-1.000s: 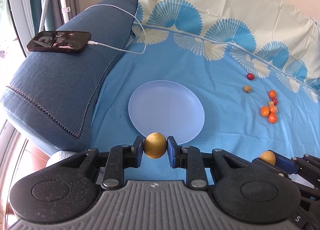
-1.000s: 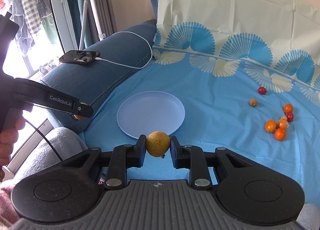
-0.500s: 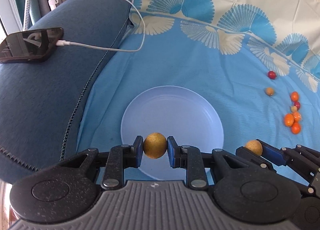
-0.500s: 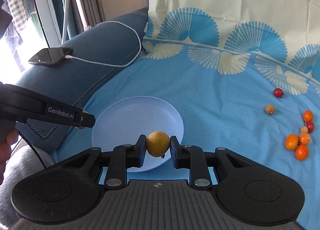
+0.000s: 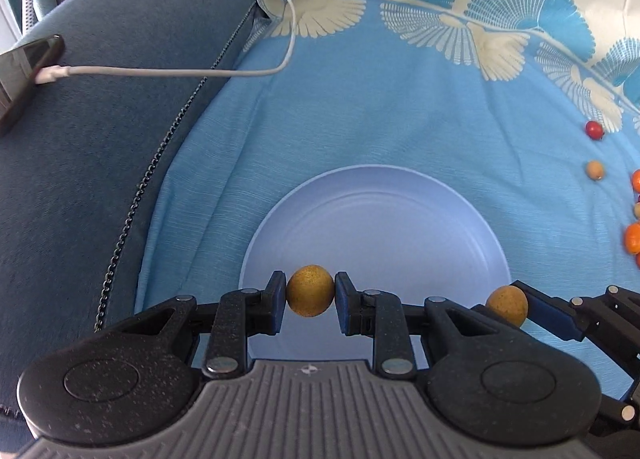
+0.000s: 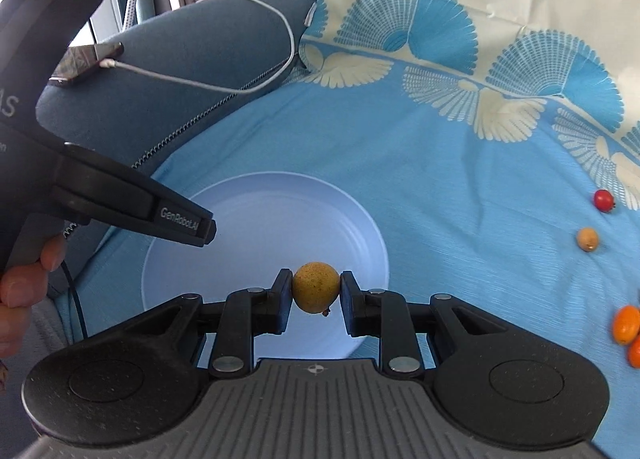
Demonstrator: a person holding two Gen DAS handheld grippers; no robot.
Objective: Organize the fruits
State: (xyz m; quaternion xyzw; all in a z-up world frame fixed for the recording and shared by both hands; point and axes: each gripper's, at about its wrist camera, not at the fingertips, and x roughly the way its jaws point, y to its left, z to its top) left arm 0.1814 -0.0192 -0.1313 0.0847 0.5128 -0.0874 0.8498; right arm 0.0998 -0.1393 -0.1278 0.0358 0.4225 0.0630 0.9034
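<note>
My left gripper (image 5: 310,304) is shut on a round yellow-brown fruit (image 5: 310,290) and holds it over the near edge of the pale blue plate (image 5: 376,219). My right gripper (image 6: 316,301) is shut on a second yellow-brown fruit (image 6: 316,286), above the near right part of the same plate (image 6: 248,219). This fruit also shows in the left wrist view (image 5: 507,304). The left gripper's body (image 6: 132,203) shows over the plate's left side in the right wrist view. The plate holds nothing.
Small loose fruits lie on the blue cloth to the right: a red one (image 6: 603,200), a tan one (image 6: 587,239) and orange ones (image 6: 625,324). A phone (image 5: 24,71) with a white cable (image 5: 180,71) lies on the sofa arm at left.
Both grippers have moved forward with their fruits and now hang over the plate. The plate and sofa arm look nearer.
</note>
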